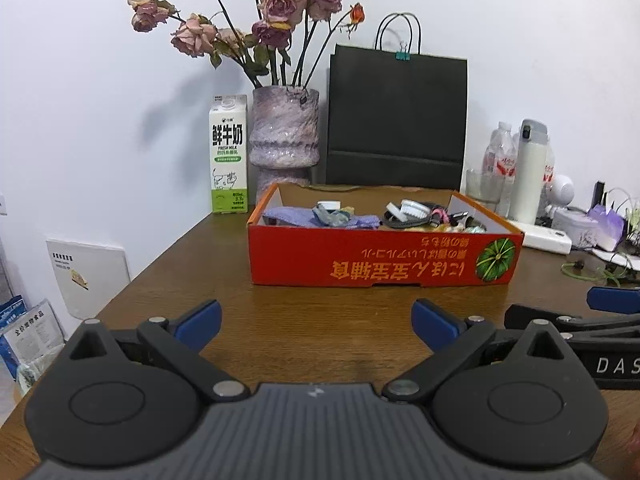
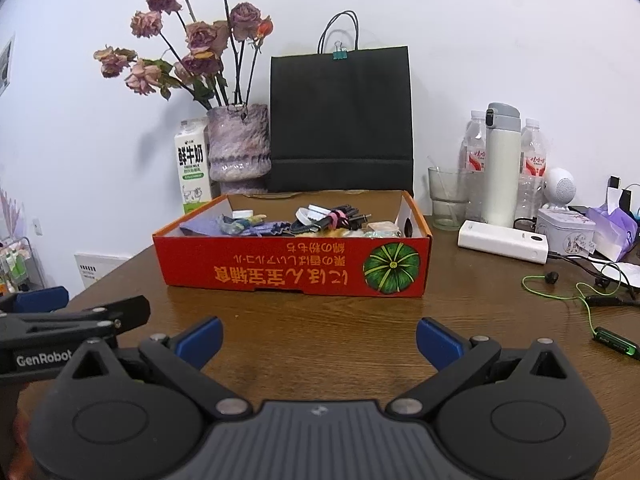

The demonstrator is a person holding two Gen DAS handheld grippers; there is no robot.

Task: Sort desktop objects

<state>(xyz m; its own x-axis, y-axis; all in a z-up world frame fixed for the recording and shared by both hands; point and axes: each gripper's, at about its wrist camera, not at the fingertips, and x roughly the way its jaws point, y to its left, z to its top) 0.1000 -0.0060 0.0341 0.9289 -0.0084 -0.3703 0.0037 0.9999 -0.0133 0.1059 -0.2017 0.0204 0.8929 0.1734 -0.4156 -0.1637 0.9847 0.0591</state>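
Observation:
A red cardboard box [image 1: 372, 260] [image 2: 280, 264] with a pumpkin picture stands on the wooden table [image 1: 320, 320] [image 2: 320, 320]. It holds several small items: a purple cloth [image 1: 316, 218] [image 2: 208, 226], white caps [image 1: 408, 208] [image 2: 312, 213] and black cables [image 1: 404, 222] [image 2: 344, 216]. My left gripper [image 1: 316, 326] is open and empty, short of the box. My right gripper [image 2: 319, 340] is open and empty, beside it. Each shows at the edge of the other's view.
Behind the box stand a milk carton [image 1: 229, 156] [image 2: 193, 164], a vase of dried roses [image 1: 285, 136] [image 2: 239, 144] and a black paper bag [image 1: 396, 120] [image 2: 341, 120]. At right are bottles [image 2: 476, 160], a white flask [image 2: 502, 164], a glass [image 2: 446, 200], a power bank [image 2: 504, 246], a tin [image 2: 564, 232] and green earphones [image 2: 576, 300].

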